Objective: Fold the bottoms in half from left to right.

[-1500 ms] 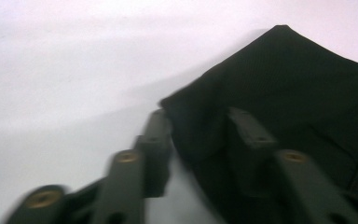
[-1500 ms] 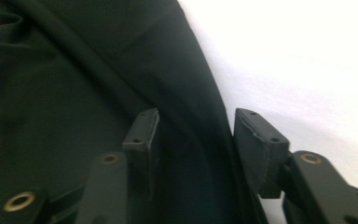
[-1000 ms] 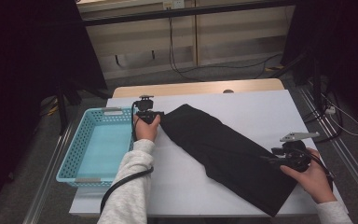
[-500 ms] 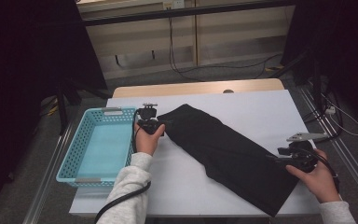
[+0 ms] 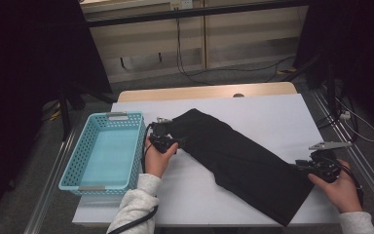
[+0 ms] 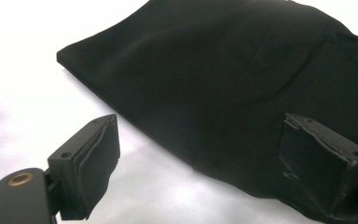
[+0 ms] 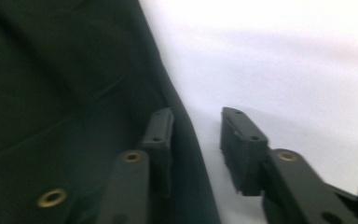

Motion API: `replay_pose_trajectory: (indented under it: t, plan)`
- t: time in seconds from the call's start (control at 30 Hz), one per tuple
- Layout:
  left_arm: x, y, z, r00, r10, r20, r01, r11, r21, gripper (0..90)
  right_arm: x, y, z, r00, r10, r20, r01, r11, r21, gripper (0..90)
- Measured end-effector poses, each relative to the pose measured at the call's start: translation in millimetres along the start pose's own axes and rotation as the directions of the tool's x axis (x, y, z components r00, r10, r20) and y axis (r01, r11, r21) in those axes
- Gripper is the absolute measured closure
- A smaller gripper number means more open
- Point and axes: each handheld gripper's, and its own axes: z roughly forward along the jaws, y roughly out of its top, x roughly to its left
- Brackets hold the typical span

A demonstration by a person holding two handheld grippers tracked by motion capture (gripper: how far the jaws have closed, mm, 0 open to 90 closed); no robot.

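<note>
White table [image 5: 214, 195]: both tongs, left [image 6: 200, 163] and right [image 7: 196, 144], are now spreading open, letting go of the black garment [image 5: 243, 161] after dragging it closer.

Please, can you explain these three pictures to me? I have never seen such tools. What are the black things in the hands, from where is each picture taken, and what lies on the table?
A person holds a hand-held two-jaw gripper in each hand. The high view looks down from above on the white table. On it lie a long folded black cloth and, to the left, a light blue basket. The other two pictures come from cameras riding on the grippers, looking along their jaws. The left gripper stands open wide at one edge of the cloth, one jaw over the table and one over the cloth. The right gripper is open at the opposite end, its jaws on either side of the cloth's edge. Nothing is gripped yet.
</note>
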Motion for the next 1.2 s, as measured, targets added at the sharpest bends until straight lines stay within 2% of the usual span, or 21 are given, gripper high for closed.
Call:
replay_pose_trajectory:
  t: [0.07,0.13,0.23,0.27,0.4,0.47,0.53,0.63,0.67,0.73,0.87,1.0,1.1,1.17,1.2]
  plan:
    - [-0.6,-2.6,-0.5,1.0,0.004,0.006,-0.004,1.0,-0.001,12.9,-1.3,-1.5,-0.5,0.9996,0.012,-0.024,-0.012,1.0,0.004,79.7]
    - [-1.5,-3.6,-0.5,1.0,0.009,0.002,-0.009,1.0,0.001,12.9,1.4,-1.9,0.8,0.998,0.021,-0.059,-0.021,1.0,0.011,81.7]
    - [-0.9,-3.9,-2.3,0.9999,0.011,0.003,-0.011,0.9999,-0.006,12.7,7.7,-0.6,3.4,0.9958,0.026,-0.088,-0.024,0.999,0.024,82.0]
    - [-0.6,-4.2,-2.7,1.0,0.005,0.006,-0.005,1.0,-0.007,12.7,9.8,-0.3,4.6,0.9953,0.021,-0.095,-0.018,0.999,0.026,84.9]
    - [0.7,-5.6,-3.1,1.0,0.001,0.005,-0.001,1.0,-0.004,12.6,13.5,2.8,4.9,0.9964,0.0,-0.085,0.004,0.999,0.042,88.4]
    - [0.6,-6.7,-2.4,1.0,0.006,0.001,-0.006,1.0,-0.001,12.5,9.2,3.4,1.2,0.9977,0.013,-0.067,-0.009,0.998,0.056,88.7]
    - [1.7,-7.4,-2.3,1.0,0.003,0.005,-0.003,1.0,0.004,12.5,3.1,2.1,-3.4,0.9964,0.034,-0.077,-0.029,0.998,0.063,88.7]
    - [4.3,-7.2,-2.4,1.0,-0.002,-0.003,0.002,1.0,0.003,12.4,-0.8,1.1,-5.6,0.9983,0.019,-0.055,-0.016,0.998,0.062,88.5]
    - [4.9,-7.1,-2.3,1.0,-0.002,-0.003,0.002,1.0,0.008,12.2,-0.9,1.2,-4.1,0.9972,0.008,-0.075,-0.003,0.998,0.06,87.9]
    - [5.8,-7.5,-0.5,1.0,-0.008,-0.003,0.008,0.9999,0.012,12.0,0.9,1.5,-2.5,0.9982,-0.003,-0.06,0.006,0.999,0.05,84.5]
    - [8.7,-6.7,4.9,0.9996,-0.029,-0.006,0.029,0.9994,0.02,11.5,5.4,3.5,-1.1,0.9985,-0.012,-0.053,0.013,1.0,0.021,65.8]
    - [11.3,-4.9,11.1,0.9984,-0.056,0.006,0.056,0.9976,0.042,11.0,11.3,6.5,0.9,0.9979,-0.019,-0.061,0.019,1.0,0.0,54.5]
    - [13.3,-1.8,13.7,0.9981,-0.061,0.004,0.061,0.997,0.048,10.5,15.9,9.1,2.5,0.9972,-0.043,-0.061,0.042,0.999,-0.01,46.5]
    - [15.4,0.9,13.9,0.9961,-0.086,0.018,0.085,0.9951,0.05,10.2,17.8,10.7,3.3,0.9972,-0.051,-0.055,0.05,0.999,-0.017,41.8]
    - [16.4,2.1,13.6,0.996,-0.089,0.012,0.088,0.9948,0.052,10.1,18.8,11.3,3.3,0.9969,-0.059,-0.052,0.058,0.998,-0.02,39.1]
